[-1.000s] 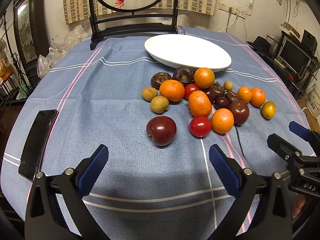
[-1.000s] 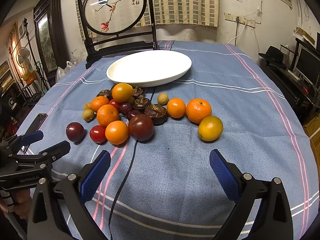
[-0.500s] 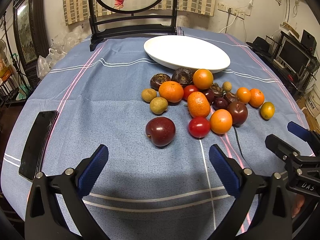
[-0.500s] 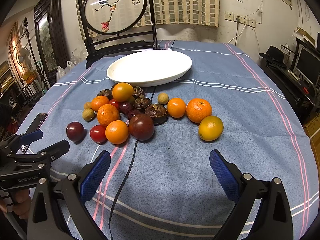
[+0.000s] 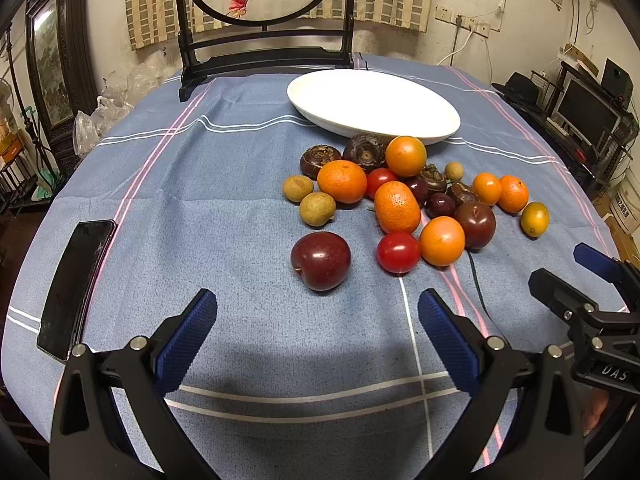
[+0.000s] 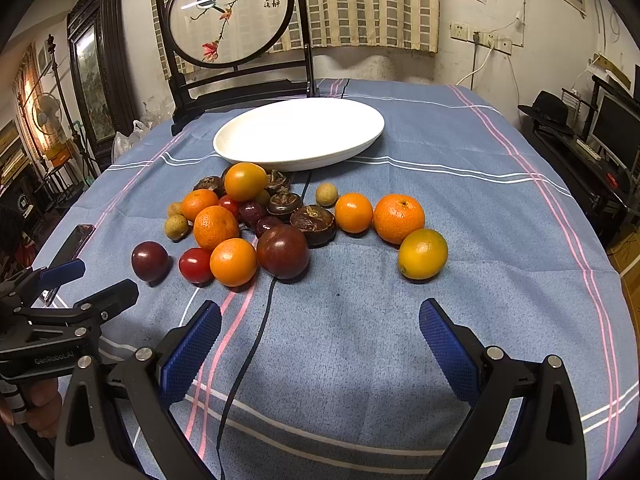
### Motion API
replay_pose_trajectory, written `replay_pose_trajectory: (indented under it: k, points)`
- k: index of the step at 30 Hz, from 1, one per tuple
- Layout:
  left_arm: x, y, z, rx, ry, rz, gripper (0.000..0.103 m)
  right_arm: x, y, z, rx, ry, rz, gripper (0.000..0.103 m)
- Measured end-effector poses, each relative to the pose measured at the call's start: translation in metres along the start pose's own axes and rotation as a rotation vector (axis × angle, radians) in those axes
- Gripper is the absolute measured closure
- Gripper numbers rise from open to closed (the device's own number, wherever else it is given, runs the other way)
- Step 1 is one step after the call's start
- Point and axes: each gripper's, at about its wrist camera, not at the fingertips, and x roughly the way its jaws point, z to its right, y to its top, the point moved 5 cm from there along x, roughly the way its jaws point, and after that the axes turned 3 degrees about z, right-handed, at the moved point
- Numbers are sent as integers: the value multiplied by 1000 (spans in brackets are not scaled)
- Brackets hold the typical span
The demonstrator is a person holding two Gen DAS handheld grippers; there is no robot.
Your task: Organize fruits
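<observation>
A heap of fruit lies on the blue tablecloth (image 5: 200, 208) in front of an empty white oval plate (image 5: 372, 104), which also shows in the right wrist view (image 6: 300, 132). A dark red plum (image 5: 321, 260) lies apart at the near left, just ahead of my open, empty left gripper (image 5: 318, 332). Behind it are a red tomato (image 5: 398, 252), oranges (image 5: 396, 206) and two longans (image 5: 317, 209). My right gripper (image 6: 320, 340) is open and empty, short of a dark tomato (image 6: 283, 257) and a yellow-orange fruit (image 6: 423, 253).
A black phone (image 5: 74, 280) lies at the table's left edge. A black cable (image 6: 256, 344) runs from the heap toward the near edge. A dark wooden screen stand (image 5: 264, 56) stands behind the plate. The other gripper shows at each view's side (image 5: 588, 312).
The left gripper has crept slightly forward toward the plum. The right gripper has barely moved. Both stay open.
</observation>
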Motion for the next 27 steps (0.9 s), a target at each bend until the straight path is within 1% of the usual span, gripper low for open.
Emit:
replay_pose_trajectory:
  k: [20, 24, 27]
  points:
    - [3, -4, 1, 13, -3, -8, 5, 4, -4, 2, 2, -11, -9, 4]
    - [10, -1, -13, 15, -27, -27, 5, 2, -3, 7, 1, -25, -1, 4]
    - [19, -1, -30, -11, -17, -48, 5, 5, -4, 12, 24, -14, -7, 4]
